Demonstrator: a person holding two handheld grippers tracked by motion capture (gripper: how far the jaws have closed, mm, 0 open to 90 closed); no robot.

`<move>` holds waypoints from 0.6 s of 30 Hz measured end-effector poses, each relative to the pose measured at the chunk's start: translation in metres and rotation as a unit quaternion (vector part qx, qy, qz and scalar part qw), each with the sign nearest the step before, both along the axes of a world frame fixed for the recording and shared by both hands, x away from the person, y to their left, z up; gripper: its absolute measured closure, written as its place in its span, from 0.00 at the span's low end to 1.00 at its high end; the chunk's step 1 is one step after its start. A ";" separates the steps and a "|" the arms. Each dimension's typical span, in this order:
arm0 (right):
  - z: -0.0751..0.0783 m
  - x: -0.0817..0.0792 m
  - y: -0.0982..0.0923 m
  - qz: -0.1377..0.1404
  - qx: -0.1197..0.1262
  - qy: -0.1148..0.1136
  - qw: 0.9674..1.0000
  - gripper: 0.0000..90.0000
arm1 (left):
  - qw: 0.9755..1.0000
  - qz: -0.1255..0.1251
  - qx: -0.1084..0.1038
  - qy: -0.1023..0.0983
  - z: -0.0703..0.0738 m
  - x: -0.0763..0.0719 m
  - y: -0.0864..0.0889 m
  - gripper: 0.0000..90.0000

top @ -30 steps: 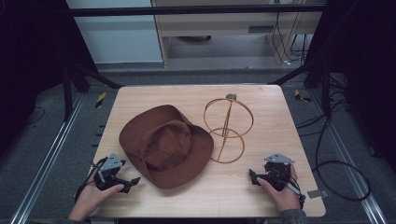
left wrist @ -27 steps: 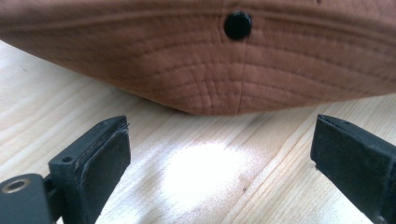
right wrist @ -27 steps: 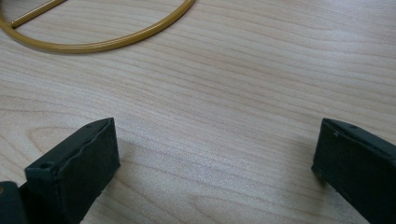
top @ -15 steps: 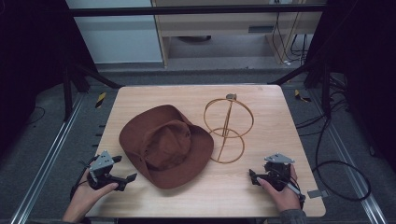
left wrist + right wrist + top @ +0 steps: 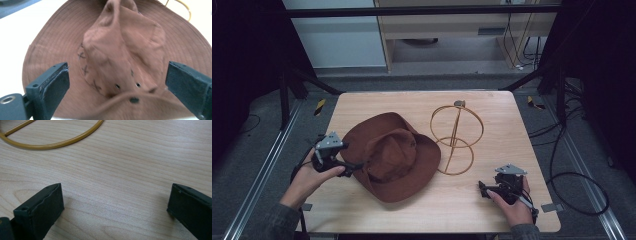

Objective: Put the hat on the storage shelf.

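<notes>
Gold wire ring (image 5: 53, 143) (partial) on wooden table (image 5: 125, 170)

Hat (image 5: 120, 57): brown matt stitched cloth. Stand (image 5: 456, 137): glossy gold metal wire. Table (image 5: 130, 167): pale smooth wood grain.

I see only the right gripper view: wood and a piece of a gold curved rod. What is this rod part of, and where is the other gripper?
Observer: The rod is the base ring of a gold wire stand, which stands on the table in the high view, with an upright ring above it.
Operator: Is something hanging on it?
Observer: No. A brown hat lies flat on the table, to the left of the stand.
Operator: And the left gripper?
Observer: The left gripper is at the hat's left brim; in the left gripper view its fingers are wide apart and the crown lies between them.
</notes>
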State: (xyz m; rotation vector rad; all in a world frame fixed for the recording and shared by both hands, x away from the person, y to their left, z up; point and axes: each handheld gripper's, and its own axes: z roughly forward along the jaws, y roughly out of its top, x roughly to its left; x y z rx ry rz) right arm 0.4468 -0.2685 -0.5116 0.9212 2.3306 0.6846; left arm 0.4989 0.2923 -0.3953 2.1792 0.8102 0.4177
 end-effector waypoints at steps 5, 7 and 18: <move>0.000 -0.001 0.000 0.002 0.001 0.000 1.000 0.01 | 1.000 0.002 0.029 0.001 0.004 0.013 -0.016 0.06; 0.000 -0.001 0.000 0.002 0.001 0.000 1.000 0.01 | 0.999 -0.004 0.042 0.006 0.003 0.018 -0.023 0.06; 0.000 -0.001 0.000 0.002 0.001 0.000 1.000 0.01 | 0.996 -0.013 0.090 0.009 0.015 0.036 -0.052 0.06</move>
